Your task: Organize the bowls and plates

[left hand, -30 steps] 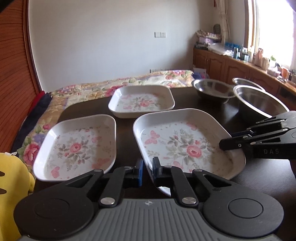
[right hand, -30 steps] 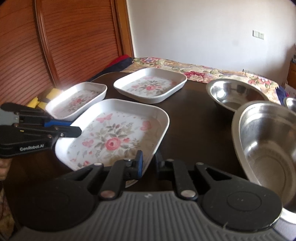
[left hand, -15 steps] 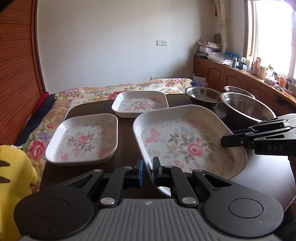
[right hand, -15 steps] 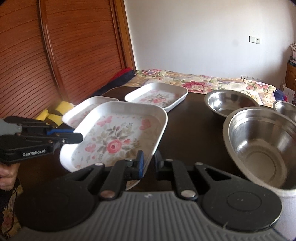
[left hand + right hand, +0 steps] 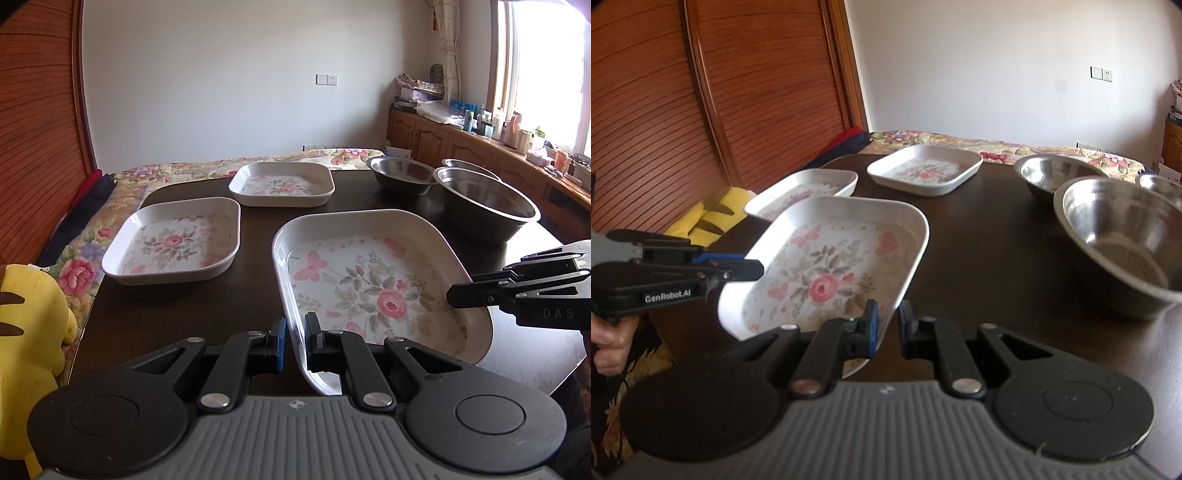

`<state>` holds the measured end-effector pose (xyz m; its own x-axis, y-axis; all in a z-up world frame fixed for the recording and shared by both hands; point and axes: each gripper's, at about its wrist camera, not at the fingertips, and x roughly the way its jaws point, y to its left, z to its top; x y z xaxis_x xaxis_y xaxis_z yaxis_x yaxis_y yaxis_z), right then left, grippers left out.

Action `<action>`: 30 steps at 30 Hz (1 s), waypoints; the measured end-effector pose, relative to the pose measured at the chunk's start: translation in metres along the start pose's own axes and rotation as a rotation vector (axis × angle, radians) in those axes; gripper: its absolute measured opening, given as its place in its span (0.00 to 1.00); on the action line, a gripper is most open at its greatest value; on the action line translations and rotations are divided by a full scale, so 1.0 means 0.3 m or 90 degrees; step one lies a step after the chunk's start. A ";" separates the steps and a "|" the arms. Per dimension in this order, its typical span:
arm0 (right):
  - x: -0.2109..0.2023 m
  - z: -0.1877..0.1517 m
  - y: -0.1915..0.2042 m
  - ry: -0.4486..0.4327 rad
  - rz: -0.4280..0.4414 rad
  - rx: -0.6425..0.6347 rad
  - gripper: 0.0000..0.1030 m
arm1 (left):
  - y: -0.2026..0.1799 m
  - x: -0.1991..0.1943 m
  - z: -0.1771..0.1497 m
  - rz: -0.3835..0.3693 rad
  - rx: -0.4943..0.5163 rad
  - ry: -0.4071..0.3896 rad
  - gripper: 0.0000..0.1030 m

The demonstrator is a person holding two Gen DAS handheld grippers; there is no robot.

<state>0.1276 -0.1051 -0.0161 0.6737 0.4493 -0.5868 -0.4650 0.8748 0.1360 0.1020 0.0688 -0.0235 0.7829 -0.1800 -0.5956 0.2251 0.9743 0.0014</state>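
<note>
- Left wrist view: dark worktop (image 5: 369, 199) fills the middle.
- Big plate (image 5: 369, 280), centre right, raised off it and tilted.
- Two plates (image 5: 173, 240) upper left; three bowls (image 5: 487, 199) upper right.
- Left gripper (image 5: 293, 341) jaws pinch the big plate's near rim.
- Right gripper (image 5: 886, 325) jaws pinch its opposite rim.

Third steel bowl (image 5: 1160, 183) cut by the frame edge, half hidden behind the big bowl (image 5: 1123, 236).
</note>
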 end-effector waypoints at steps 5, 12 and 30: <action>-0.007 -0.014 0.010 0.002 -0.002 0.002 0.13 | 0.000 0.002 -0.017 -0.002 -0.003 0.006 0.36; -0.004 -0.020 0.023 0.014 -0.008 -0.003 0.13 | 0.013 0.027 -0.025 -0.004 -0.012 0.014 0.36; 0.025 -0.030 0.026 0.015 -0.018 0.000 0.18 | 0.033 0.047 -0.008 -0.007 -0.020 0.005 0.37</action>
<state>0.1239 -0.0965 -0.0264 0.6725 0.4196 -0.6097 -0.4459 0.8872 0.1187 0.1139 0.0761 -0.0337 0.7754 -0.1903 -0.6021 0.2160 0.9759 -0.0303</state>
